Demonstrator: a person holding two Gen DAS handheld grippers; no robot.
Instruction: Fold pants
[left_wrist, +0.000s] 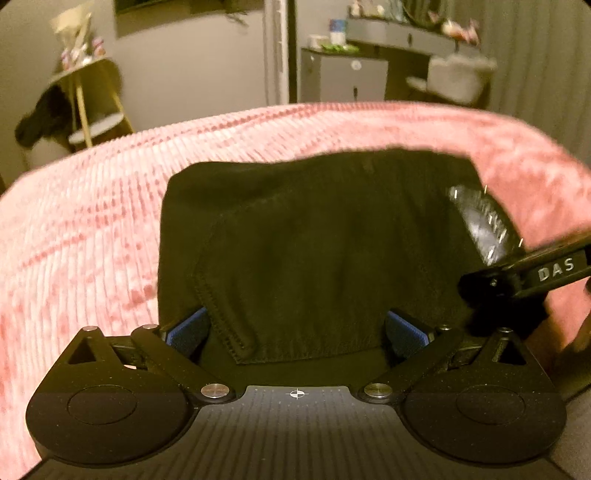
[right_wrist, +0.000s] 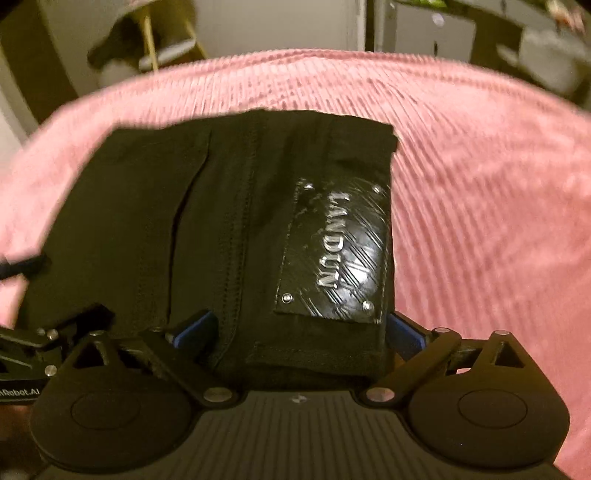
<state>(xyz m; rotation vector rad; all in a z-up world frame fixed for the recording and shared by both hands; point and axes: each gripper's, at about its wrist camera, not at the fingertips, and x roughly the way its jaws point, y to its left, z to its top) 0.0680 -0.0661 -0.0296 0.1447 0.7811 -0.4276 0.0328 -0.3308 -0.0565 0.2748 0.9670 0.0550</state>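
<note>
Black pants folded up on the pink bedspread, both claws spread wide right at the near edge

The pants (left_wrist: 314, 240) sit as a compact folded bundle on the ribbed pink bedspread (left_wrist: 92, 221), straight ahead of both claws. Left claw (left_wrist: 295, 330) is released, blue pads (left_wrist: 186, 330) far apart, with a hemmed flap of the fabric lying loose between them but not pinched. Right claw (right_wrist: 301, 330) is also released, pads on either side of the bundle's near edge without pressing it. A shiny black patch (right_wrist: 336, 254) reading LANDUN sits just ahead of the right claw, toward its right finger. From the left wrist view the right claw's frame pokes in on the right, just beside the pants.
</note>
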